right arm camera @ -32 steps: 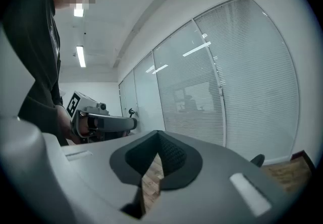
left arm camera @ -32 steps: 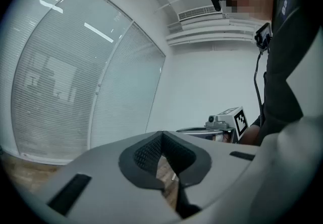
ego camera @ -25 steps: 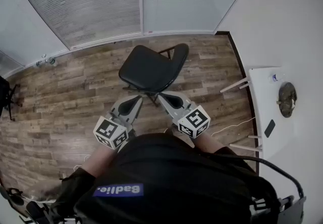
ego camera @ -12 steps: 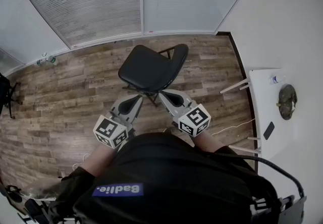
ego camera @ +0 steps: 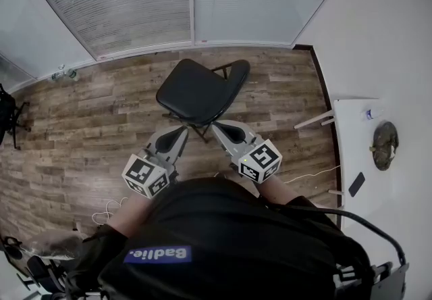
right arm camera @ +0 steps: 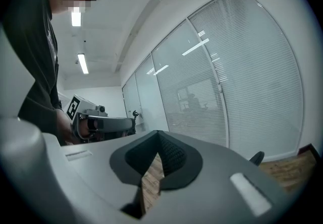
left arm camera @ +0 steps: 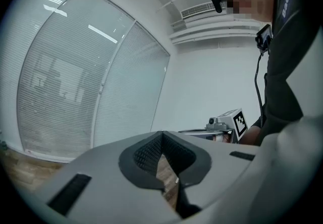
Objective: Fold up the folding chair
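Folding chair unfolded, bare floor around | left gripper, right gripper: jaws closed, empty, just short of seat | white table: head view only

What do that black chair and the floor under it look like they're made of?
Chair seat: matte black with a soft sheen on a smooth surface, probably vinyl or plastic. Floor: brown grained planks with staggered joints, either wood or wood-look laminate; the pictures leave that open.
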`<state>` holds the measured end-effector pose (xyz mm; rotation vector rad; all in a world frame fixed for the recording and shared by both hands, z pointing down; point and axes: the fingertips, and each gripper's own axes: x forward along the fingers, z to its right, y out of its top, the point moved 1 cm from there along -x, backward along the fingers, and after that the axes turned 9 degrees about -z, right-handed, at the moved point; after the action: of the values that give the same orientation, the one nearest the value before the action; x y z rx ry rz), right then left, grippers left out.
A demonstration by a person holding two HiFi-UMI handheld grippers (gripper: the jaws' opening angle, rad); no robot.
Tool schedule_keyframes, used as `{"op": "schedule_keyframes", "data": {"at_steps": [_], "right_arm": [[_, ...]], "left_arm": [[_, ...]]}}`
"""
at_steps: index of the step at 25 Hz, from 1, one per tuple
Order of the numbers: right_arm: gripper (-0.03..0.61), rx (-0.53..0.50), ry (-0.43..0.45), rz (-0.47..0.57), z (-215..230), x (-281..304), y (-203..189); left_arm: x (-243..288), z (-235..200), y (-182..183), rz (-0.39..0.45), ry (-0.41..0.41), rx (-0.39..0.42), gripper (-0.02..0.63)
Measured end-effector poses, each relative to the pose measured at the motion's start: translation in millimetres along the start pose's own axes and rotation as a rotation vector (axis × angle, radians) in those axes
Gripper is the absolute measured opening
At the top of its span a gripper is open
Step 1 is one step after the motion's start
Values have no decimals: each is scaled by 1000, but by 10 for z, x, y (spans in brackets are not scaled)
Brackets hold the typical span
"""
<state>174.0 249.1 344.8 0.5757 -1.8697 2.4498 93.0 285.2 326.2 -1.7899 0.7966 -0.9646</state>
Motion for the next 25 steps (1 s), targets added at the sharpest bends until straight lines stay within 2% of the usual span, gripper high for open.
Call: {"op": "schedule_keyframes", "data": {"at_steps": [5,11,19,25], "right_arm": [[2,5,37,-8,157,-80,-112],[2,17,49,-4,367,-32,-112],[2,47,-24,-25,676,617,29],[2,102,-147,-32,984,1196,237]], "left_arm": [[110,17,-33,4,57,-7,5],[252,-88,-37,-3,77,-5,5],[387,-999,118,-7,46,9,5],[528,-1801,390,-21,-43,52,5]]}}
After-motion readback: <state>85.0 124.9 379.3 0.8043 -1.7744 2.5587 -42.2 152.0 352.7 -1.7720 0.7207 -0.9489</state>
